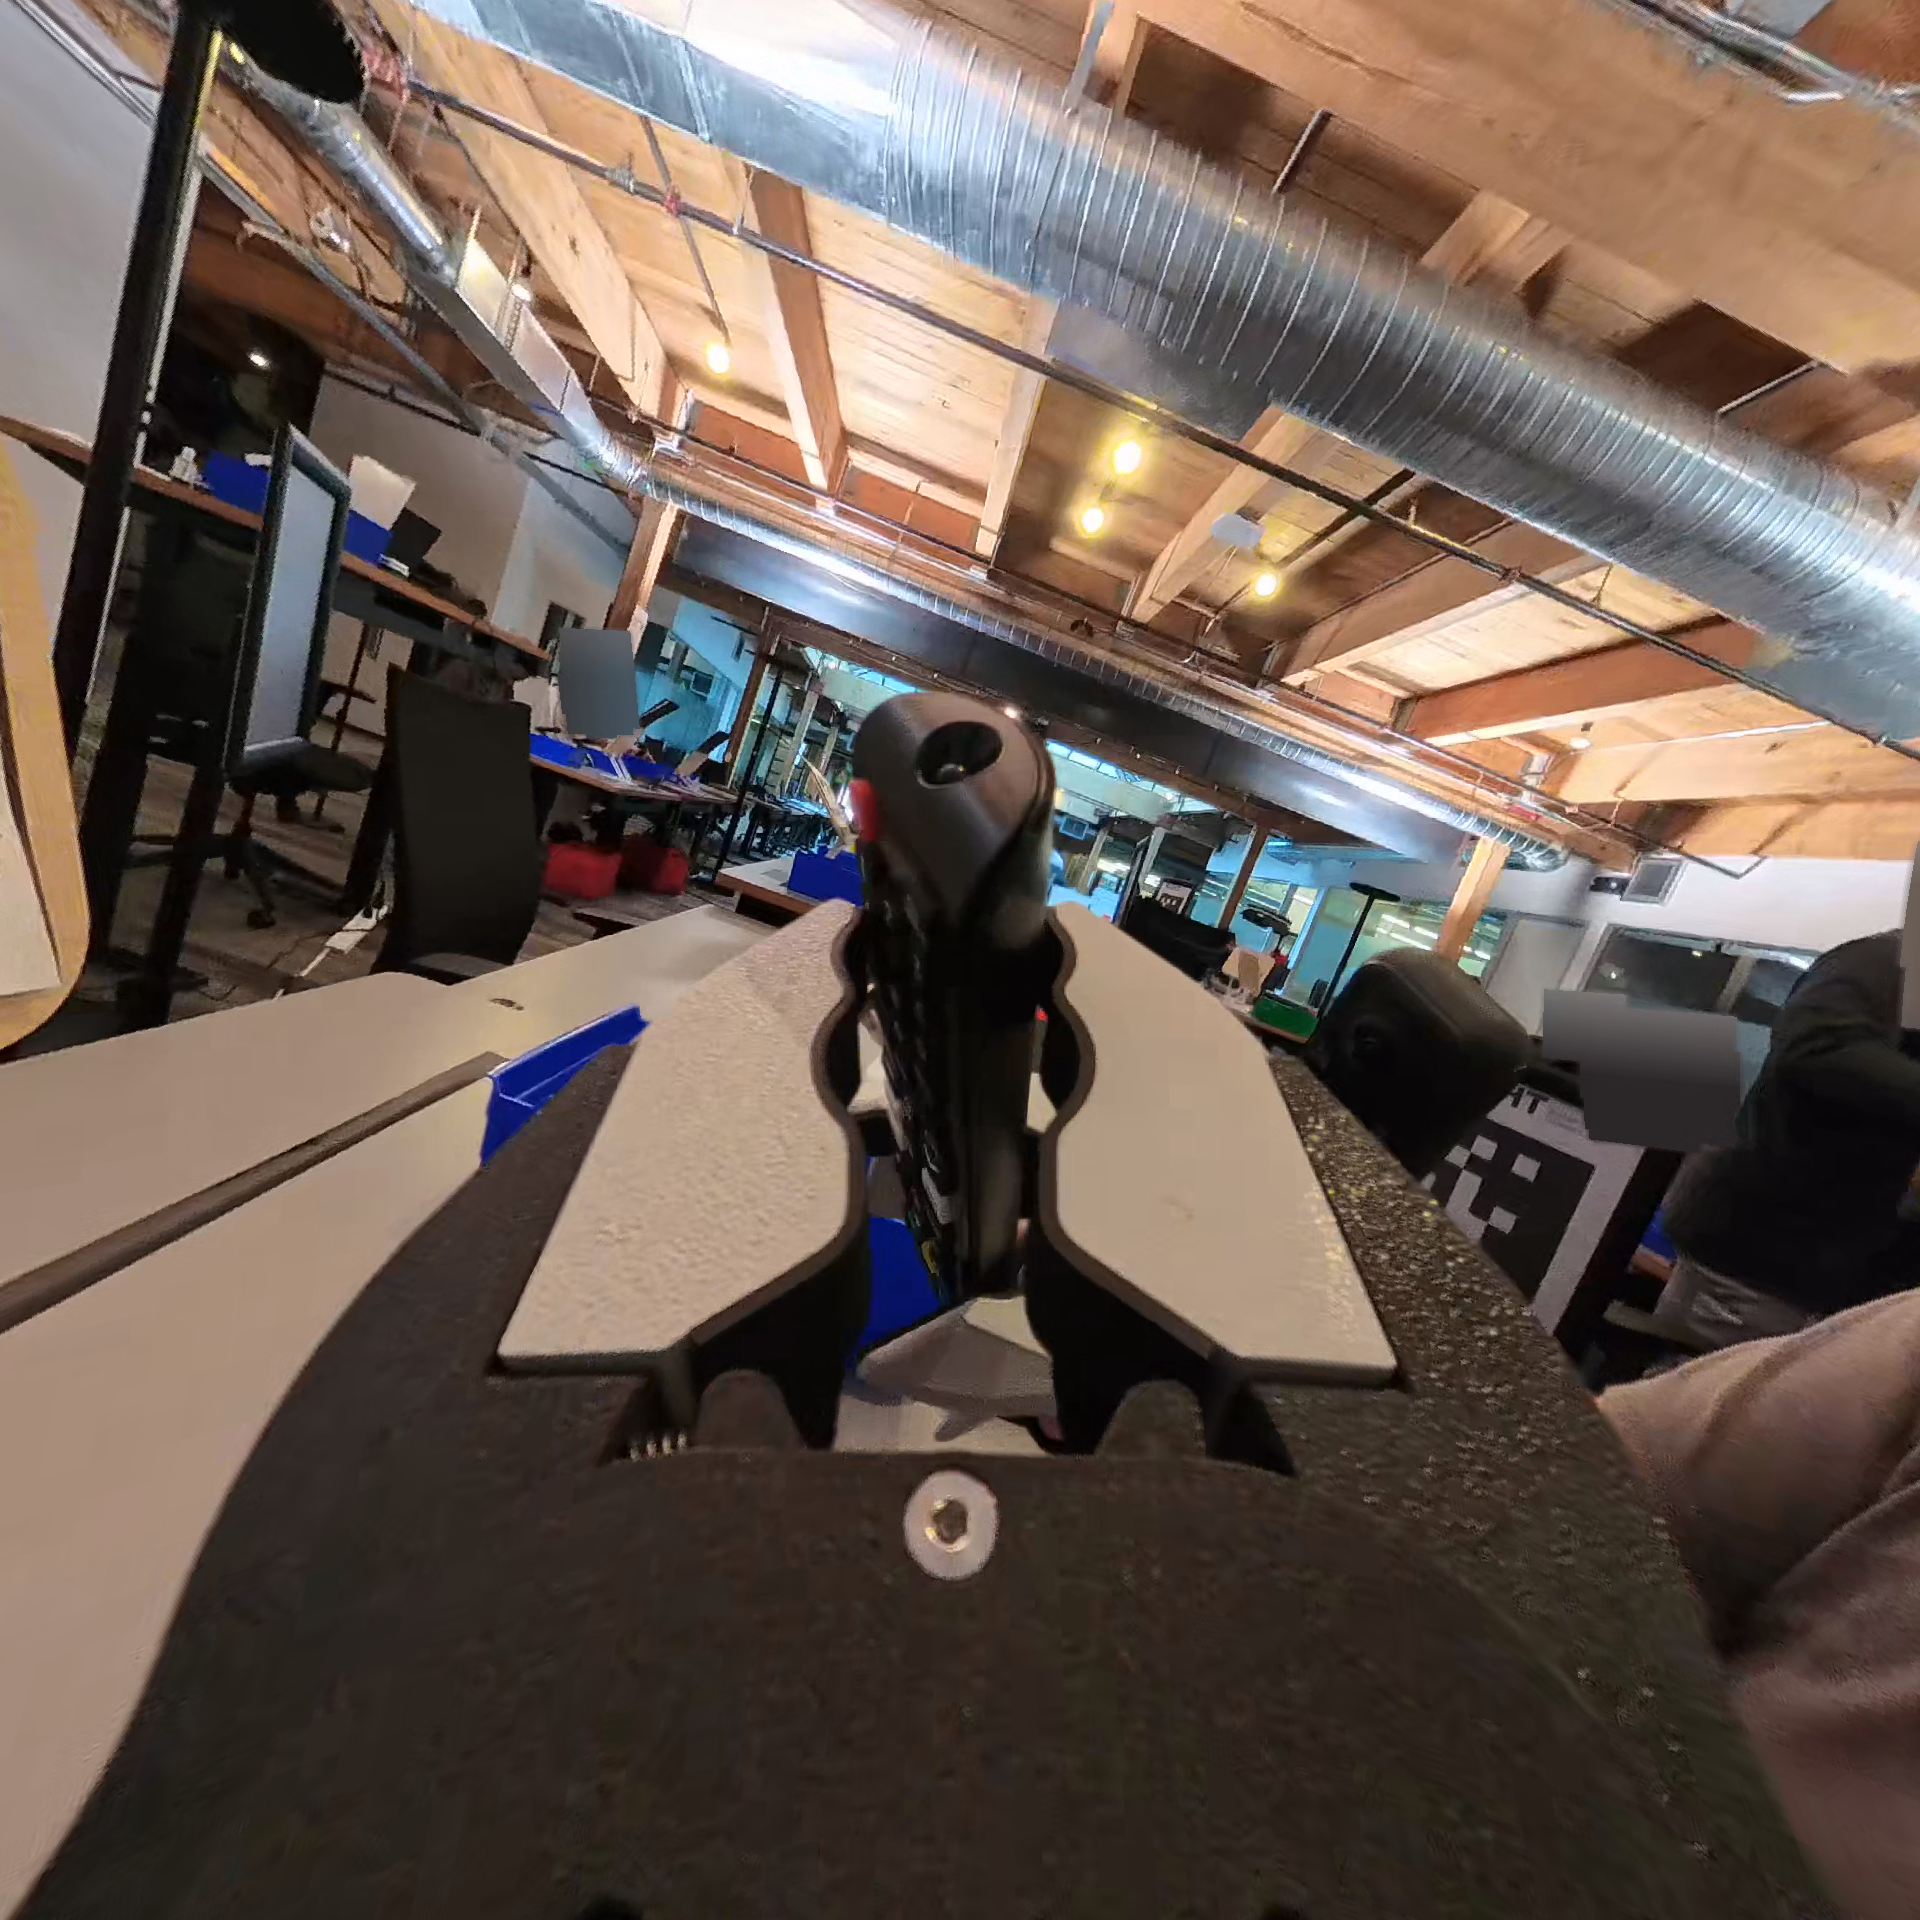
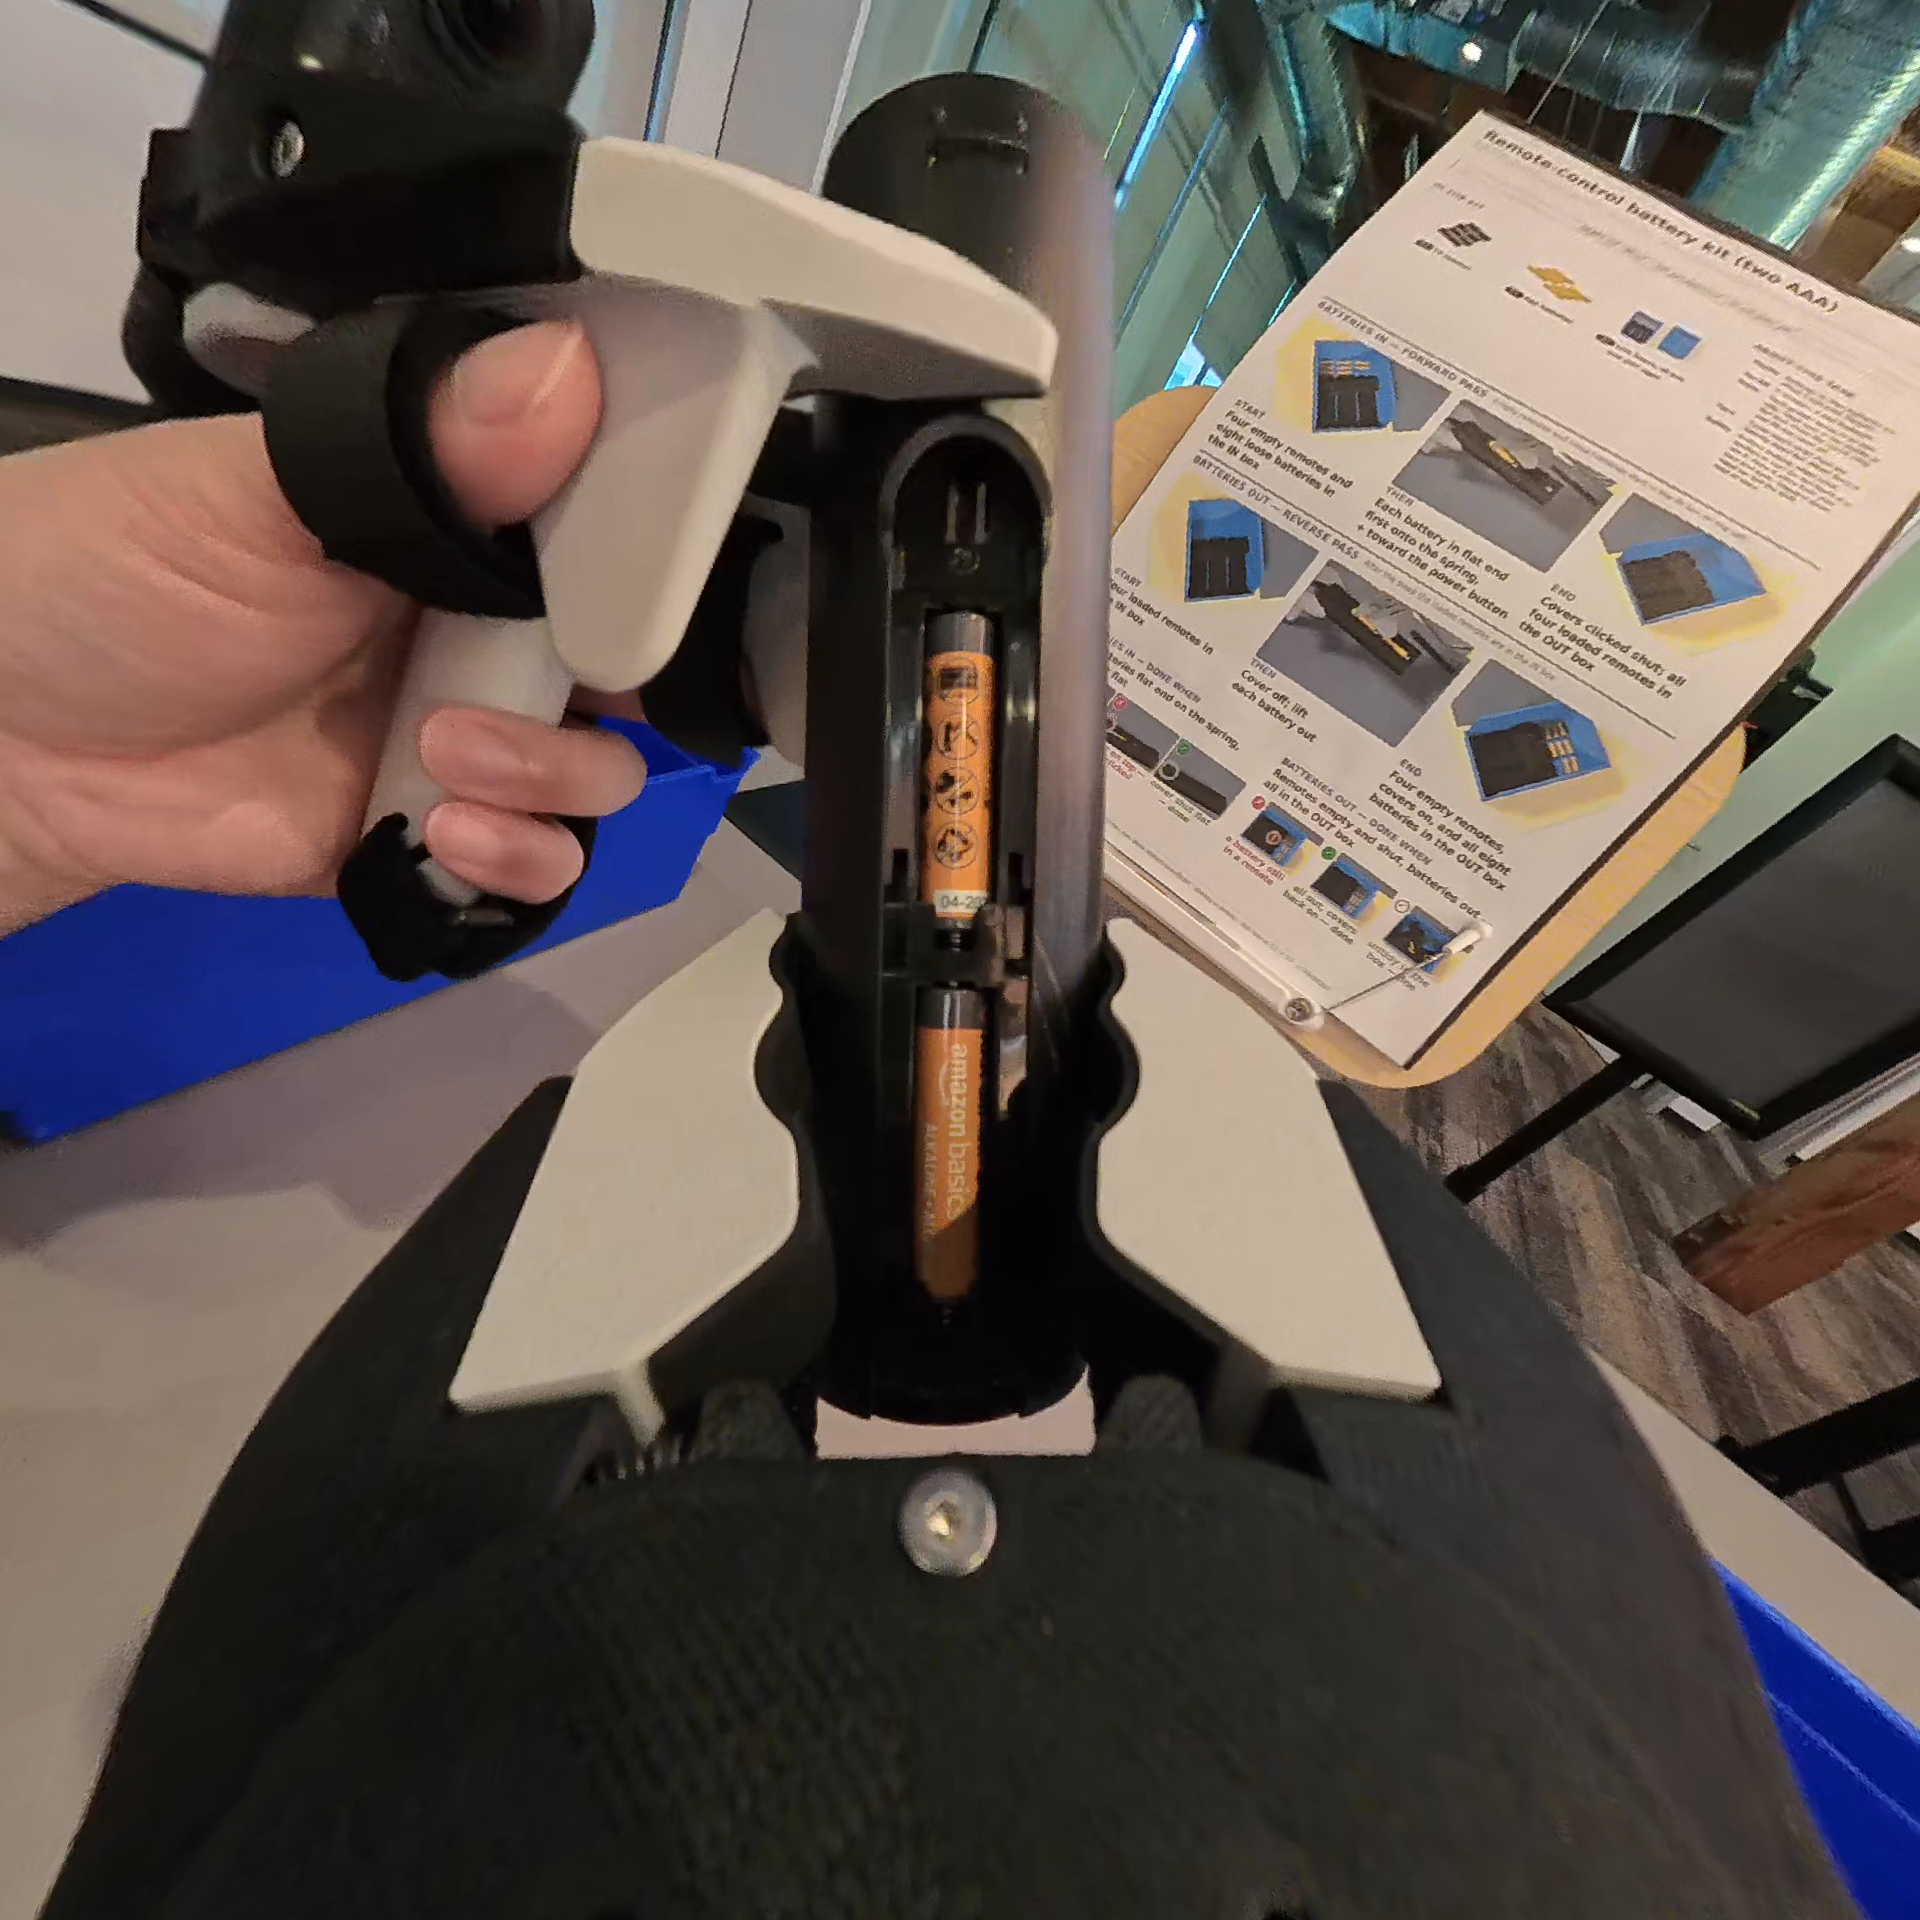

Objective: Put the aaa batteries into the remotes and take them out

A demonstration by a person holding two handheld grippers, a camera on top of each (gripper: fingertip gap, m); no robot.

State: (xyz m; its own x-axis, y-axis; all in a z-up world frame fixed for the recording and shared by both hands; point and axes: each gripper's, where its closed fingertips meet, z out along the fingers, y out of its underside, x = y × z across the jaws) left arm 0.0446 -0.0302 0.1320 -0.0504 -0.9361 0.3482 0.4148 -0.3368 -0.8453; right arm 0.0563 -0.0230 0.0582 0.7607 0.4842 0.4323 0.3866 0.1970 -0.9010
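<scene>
My left gripper (image 1: 951, 935) is shut on a black remote (image 1: 956, 790), held edge-on and pointing up. In the right wrist view the remote (image 2: 852, 727) shows its open battery bay with two orange AAA batteries in line, one upper (image 2: 958, 769) and one lower (image 2: 945, 1143). A dark battery cover (image 2: 1070, 520), blurred, stands along the bay's right side. My right gripper (image 2: 945, 966) is closed around the remote's lower end. A hand (image 2: 156, 644) holds the left gripper, whose white finger (image 2: 810, 281) clamps the remote higher up.
A blue bin (image 2: 208, 987) sits on the grey table (image 2: 260, 1195) to the left, and another blue bin edge (image 2: 1818, 1766) shows at lower right. An instruction sheet (image 2: 1507, 582) stands on a stand at the right. A person (image 1: 1849, 1122) stands in the background at the right.
</scene>
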